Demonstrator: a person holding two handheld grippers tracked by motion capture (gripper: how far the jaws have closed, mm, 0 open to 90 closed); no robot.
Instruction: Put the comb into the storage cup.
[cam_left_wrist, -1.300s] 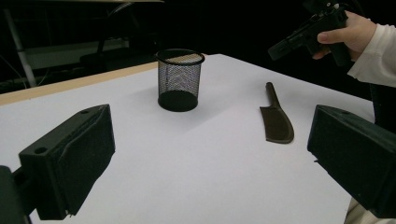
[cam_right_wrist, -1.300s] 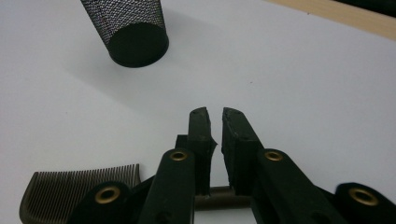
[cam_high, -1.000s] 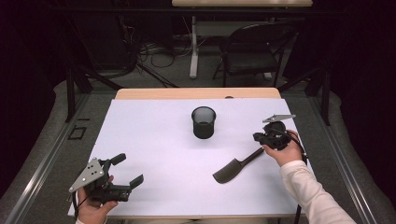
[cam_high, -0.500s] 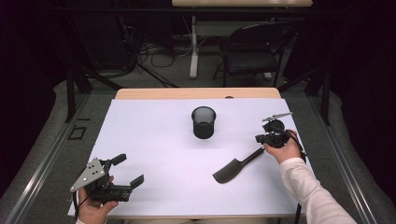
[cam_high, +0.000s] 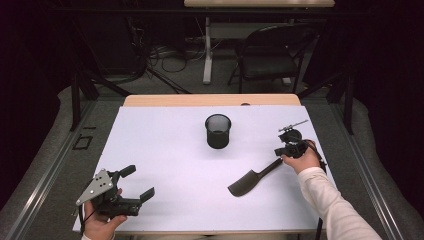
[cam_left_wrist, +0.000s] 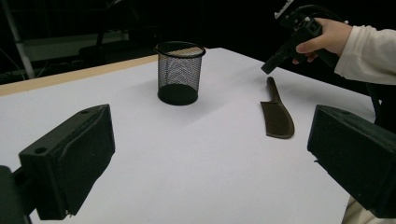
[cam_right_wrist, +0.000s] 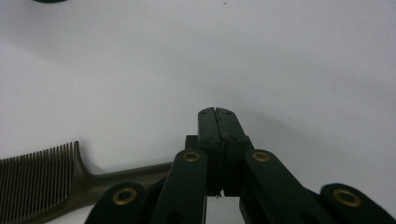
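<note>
Barely starting on the white table (cam_high: 165, 150), leaving the mesh cup (cam_high: 218, 131) empty at the middle and the comb (cam_high: 252, 179) lying flat to its near right, hovering the right tongs (cam_right_wrist: 215, 114) pressed together and empty at its handle, resting the left tongs (cam_high: 137, 182) apart near left.

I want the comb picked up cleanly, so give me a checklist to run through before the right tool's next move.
1. Right tool open enough to take the handle: not ok, its jaws are pressed together with nothing between them.
2. Comb lying flat and free on the white table: ok.
3. Right tool near the comb's handle end: ok, it hangs just above it.
4. Mesh cup upright and apart from the comb: ok.
5. Left tool out of the way: ok, open at the near left edge.
6. Contact with the handle: cannot tell.
</note>
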